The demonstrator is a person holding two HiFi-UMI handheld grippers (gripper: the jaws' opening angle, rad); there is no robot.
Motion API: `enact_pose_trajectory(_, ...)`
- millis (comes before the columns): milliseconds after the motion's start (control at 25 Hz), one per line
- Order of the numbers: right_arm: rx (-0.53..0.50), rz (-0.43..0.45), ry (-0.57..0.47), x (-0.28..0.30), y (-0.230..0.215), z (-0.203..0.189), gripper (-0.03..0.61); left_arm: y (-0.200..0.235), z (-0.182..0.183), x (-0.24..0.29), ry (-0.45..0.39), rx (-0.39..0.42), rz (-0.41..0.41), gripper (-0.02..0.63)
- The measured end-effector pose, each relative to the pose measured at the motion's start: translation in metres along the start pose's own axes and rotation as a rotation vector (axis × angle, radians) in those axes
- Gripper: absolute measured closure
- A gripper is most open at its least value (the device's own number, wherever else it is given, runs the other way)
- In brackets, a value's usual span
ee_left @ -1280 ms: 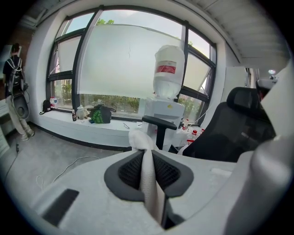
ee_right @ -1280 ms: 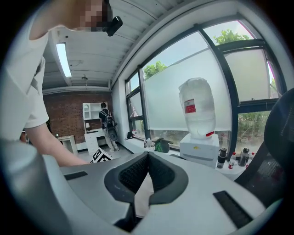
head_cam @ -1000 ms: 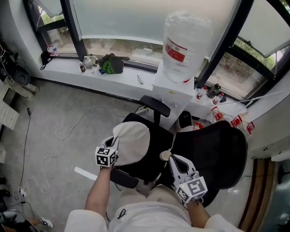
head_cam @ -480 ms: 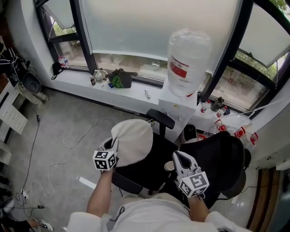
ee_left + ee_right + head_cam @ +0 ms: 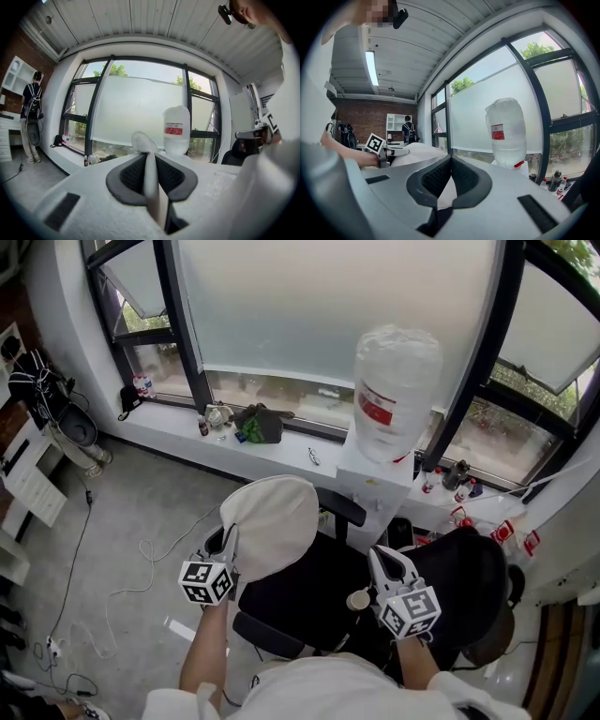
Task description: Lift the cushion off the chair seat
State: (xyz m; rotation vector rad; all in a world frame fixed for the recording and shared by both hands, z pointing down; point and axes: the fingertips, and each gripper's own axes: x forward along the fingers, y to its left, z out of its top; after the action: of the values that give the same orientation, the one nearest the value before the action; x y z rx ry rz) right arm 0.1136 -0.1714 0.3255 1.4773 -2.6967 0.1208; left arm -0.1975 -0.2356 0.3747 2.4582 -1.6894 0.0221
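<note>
Above chair seat (image 5: 305, 596) | cushion (image 5: 272, 521) looks raised, pinched in left gripper (image 5: 228, 547) jaws | right gripper (image 5: 382, 561) jaws pressed together, empty | lift seems done

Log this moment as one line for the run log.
left gripper: shut on cushion edge | cushion: held up, appears clear of chair seat | right gripper: shut, empty

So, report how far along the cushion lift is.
Done: the left gripper is shut on the edge of the cushion, which hangs raised, with the black chair seat bare below it. In hand: the left gripper alone carries the lift; the right gripper is shut and empty beside the seat. Left: probably only moving the cushion clear of the chair.
</note>
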Motion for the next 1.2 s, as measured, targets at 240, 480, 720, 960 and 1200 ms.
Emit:
enact_pose_trajectory(240, 0.003, -0.014, -0.02, 0.011, -0.005, 0.011, 0.575, 0.007, 0.049, -0.028, -0.115, -0.013, 0.02, 0.565)
enact_pose_trajectory(480, -0.004, -0.023, -0.019, 0.014, -0.012, 0.015, 0.575, 0.012, 0.079, -0.066, -0.206, 0.034, 0.065, 0.565)
enact_pose_trajectory(720, -0.018, -0.058, -0.028, 0.006, -0.019, 0.024, 0.575, 0.016, 0.09, -0.105, -0.26, 0.033, 0.136, 0.565)
enact_pose_trajectory(960, -0.016, -0.103, -0.027, -0.011, -0.029, 0.027, 0.575, 0.009, 0.087, -0.127, -0.284, -0.014, 0.158, 0.565)
enact_pose_trajectory(1200, -0.024, -0.099, -0.024, -0.015, -0.023, 0.028, 0.575, 0.005, 0.078, -0.139, -0.284, -0.037, 0.165, 0.565)
